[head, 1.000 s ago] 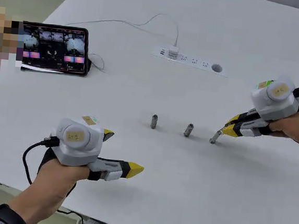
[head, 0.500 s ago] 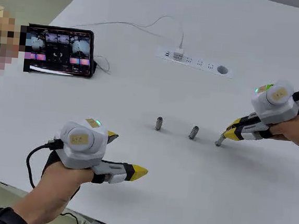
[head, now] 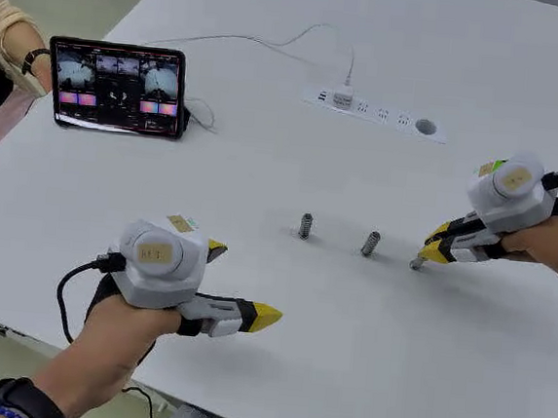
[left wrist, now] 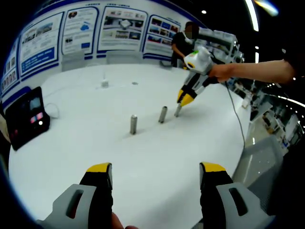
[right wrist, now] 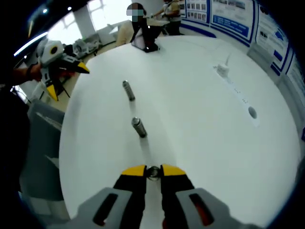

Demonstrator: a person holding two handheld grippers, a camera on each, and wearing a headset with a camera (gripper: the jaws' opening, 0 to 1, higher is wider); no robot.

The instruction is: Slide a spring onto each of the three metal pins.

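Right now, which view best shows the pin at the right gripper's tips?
The right gripper view: the pin sits close, end-on, between the tips of the right gripper. Head and left gripper views show it small, from the side.

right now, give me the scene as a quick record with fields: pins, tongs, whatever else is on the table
surface: white table
left pin: standing free, ribbed as if a spring is on it
middle pin: standing free, ribbed too
right pin: between the right tongs' tips; cannot tell if a spring is on it
right tongs: closed on the right pin
left tongs: open, empty, above the table
other: tablet, power strip
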